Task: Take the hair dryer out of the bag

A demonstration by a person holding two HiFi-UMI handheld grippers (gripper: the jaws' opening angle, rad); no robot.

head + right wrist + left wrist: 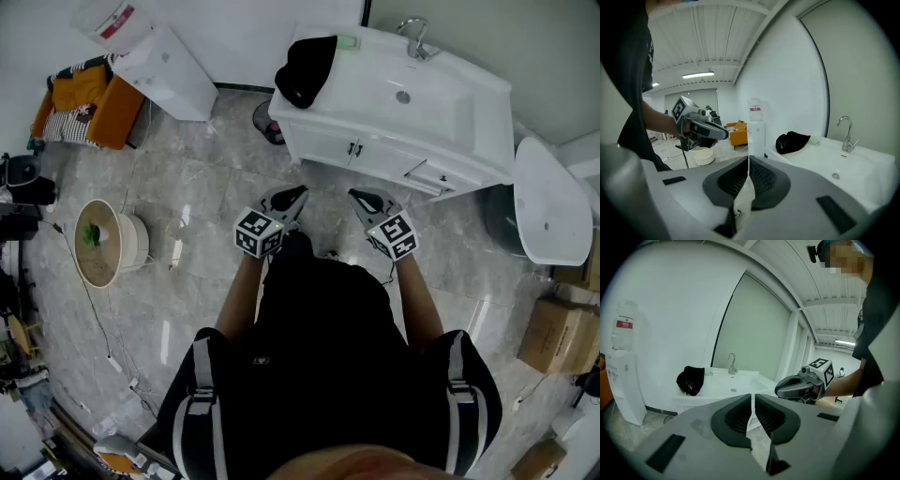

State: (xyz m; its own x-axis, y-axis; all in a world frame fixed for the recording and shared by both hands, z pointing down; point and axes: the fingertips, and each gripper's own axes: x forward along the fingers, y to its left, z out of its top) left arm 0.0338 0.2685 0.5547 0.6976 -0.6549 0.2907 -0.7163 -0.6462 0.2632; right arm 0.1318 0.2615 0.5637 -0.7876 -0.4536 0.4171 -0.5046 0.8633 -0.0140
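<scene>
bag [305, 70]: limp black fabric, likely slumps, hair dryer unseen; pinch a loose fold | left gripper [292, 197], right gripper [364, 199]: fingers [736, 418] together, empty

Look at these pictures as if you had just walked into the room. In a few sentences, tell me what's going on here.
A person stands facing a white sink cabinet, holding a gripper in each hand. The left gripper and right gripper are both shut and empty, side by side in front of the body and short of the cabinet. A black bag lies on the cabinet's left end. Nothing touches it, and no hair dryer is visible, so taking it out has not begun.
</scene>
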